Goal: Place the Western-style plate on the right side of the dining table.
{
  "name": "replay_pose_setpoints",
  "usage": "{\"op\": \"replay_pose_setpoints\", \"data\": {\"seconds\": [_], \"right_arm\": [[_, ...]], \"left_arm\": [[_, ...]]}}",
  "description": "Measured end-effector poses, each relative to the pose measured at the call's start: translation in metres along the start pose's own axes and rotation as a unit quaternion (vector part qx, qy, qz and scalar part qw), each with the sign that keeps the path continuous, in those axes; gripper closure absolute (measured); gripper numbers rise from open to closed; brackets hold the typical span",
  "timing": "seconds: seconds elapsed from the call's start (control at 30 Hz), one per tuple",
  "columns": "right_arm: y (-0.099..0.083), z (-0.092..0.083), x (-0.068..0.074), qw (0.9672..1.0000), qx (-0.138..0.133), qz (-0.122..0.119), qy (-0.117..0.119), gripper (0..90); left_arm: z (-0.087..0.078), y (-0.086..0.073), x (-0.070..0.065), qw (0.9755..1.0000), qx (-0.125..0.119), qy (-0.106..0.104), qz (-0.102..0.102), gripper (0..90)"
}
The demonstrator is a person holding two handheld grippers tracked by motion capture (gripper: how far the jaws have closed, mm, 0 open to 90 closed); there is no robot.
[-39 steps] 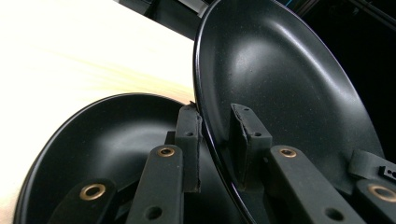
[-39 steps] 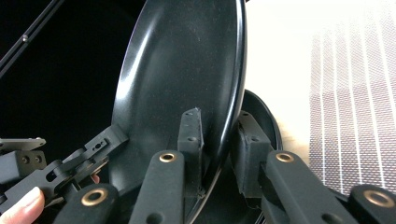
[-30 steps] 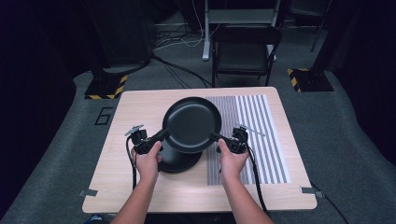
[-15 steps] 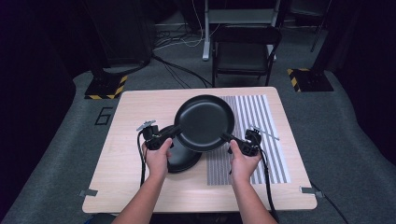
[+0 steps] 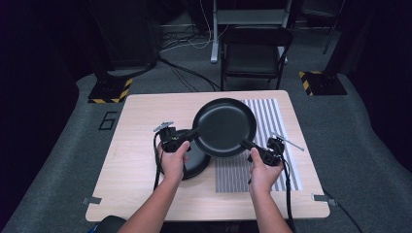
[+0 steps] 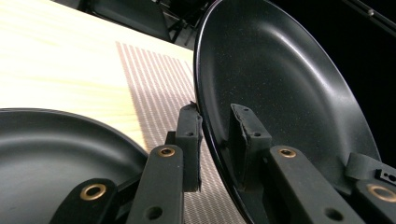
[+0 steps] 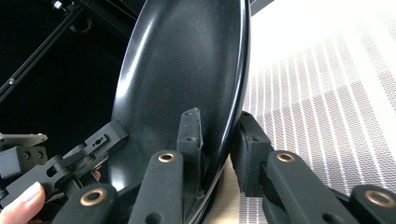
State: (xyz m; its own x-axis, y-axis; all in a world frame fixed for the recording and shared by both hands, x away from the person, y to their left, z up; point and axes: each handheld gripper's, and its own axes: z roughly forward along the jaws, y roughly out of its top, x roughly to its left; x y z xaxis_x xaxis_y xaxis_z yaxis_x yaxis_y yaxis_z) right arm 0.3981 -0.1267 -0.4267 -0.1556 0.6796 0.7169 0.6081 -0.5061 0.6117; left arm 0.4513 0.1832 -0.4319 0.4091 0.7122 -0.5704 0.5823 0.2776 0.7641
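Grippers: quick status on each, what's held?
Left gripper: shut on the rim of the raised plate.
Right gripper: shut on the same plate's opposite rim.

Light: overhead, bright on table (image 5: 145, 126), dark surroundings | Glare: washed-out tabletop far right in right gripper view; sheen on pan (image 6: 289, 93) | Focus: near jaws soft

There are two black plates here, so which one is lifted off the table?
The upper black plate, clamped at opposite rims by the left gripper and right gripper. The lower black plate lies on the table.
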Motion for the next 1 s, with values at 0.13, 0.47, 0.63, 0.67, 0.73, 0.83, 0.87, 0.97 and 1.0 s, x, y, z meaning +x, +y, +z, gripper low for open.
{"op": "replay_pose_setpoints", "data": {"seconds": [0.13,0.47,0.63,0.67,0.73,0.83,0.87,0.97,1.0], "right_arm": [[0.001,-0.007,-0.003,1.0000,-0.005,0.003,-0.006,74.2],[0.005,-0.022,-0.009,0.9998,-0.016,0.008,-0.013,74.0],[0.007,-0.028,-0.012,0.9996,-0.022,0.006,-0.017,73.8],[0.007,-0.031,-0.014,0.9995,-0.023,0.012,-0.018,73.8],[0.007,-0.032,-0.015,0.9994,-0.025,0.011,-0.018,73.9],[0.008,-0.036,-0.018,0.9993,-0.029,0.017,-0.020,73.8],[0.008,-0.036,-0.018,0.9993,-0.029,0.017,-0.020,73.8],[0.008,-0.039,-0.020,0.9991,-0.031,0.017,-0.021,73.8],[0.009,-0.040,-0.020,0.9991,-0.031,0.020,-0.022,73.7]], "left_arm": [[0.006,0.000,-0.005,1.0000,0.004,-0.006,0.002,74.6],[0.016,0.000,-0.018,0.9997,0.009,-0.020,0.006,74.7],[0.021,0.000,-0.023,0.9995,0.015,-0.026,0.011,74.8],[0.023,0.000,-0.025,0.9995,0.016,-0.026,0.011,74.7],[0.025,0.000,-0.027,0.9993,0.018,-0.029,0.014,74.8],[0.029,-0.001,-0.031,0.9991,0.020,-0.031,0.019,74.8],[0.029,-0.001,-0.031,0.9991,0.020,-0.031,0.019,74.8],[0.032,-0.001,-0.034,0.9991,0.023,-0.032,0.016,74.8],[0.033,-0.001,-0.034,0.9990,0.024,-0.033,0.017,74.8]]}}
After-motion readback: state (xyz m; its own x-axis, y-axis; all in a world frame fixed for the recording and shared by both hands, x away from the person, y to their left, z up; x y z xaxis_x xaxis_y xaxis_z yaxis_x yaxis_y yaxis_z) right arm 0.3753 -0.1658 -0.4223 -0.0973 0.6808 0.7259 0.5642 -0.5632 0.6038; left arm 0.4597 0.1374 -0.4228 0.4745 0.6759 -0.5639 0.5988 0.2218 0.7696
